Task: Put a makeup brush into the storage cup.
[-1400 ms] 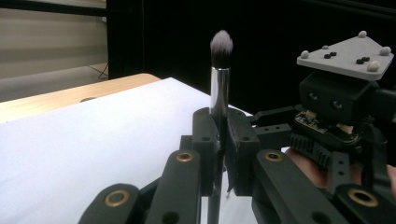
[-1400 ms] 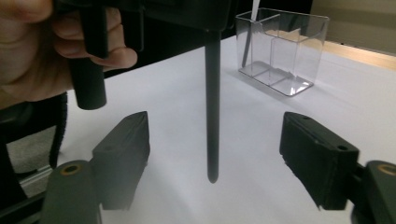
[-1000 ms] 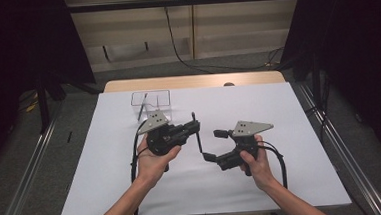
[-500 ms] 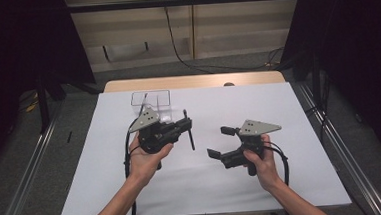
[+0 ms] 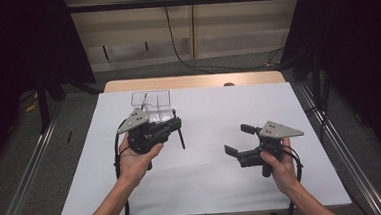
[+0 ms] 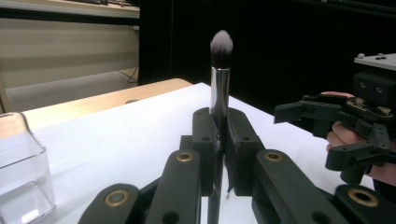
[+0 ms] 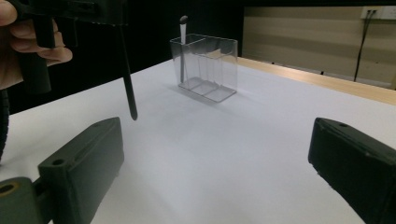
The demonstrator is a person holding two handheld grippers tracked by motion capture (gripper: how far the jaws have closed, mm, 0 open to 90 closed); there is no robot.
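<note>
A makeup brush with a black handle, silver ferrule and white-tipped bristles stands upright between the jaws of my left gripper, which is shut on its handle. In the high view the left gripper is left of centre, with the brush handle hanging below it. To the right, my right gripper is held apart from the brush. Its jaws have just been opening and nothing is between them. The right gripper view looks past its own wide jaws to the brush handle.
A clear divided organiser box stands at the back left of the white sheet. Another brush stands upright in the box's left compartment. The table's wooden far edge lies behind it.
The right hand has drawn away to the right and its jaws stand wider. The left hand has shifted slightly left and toward the box with the brush still held.
</note>
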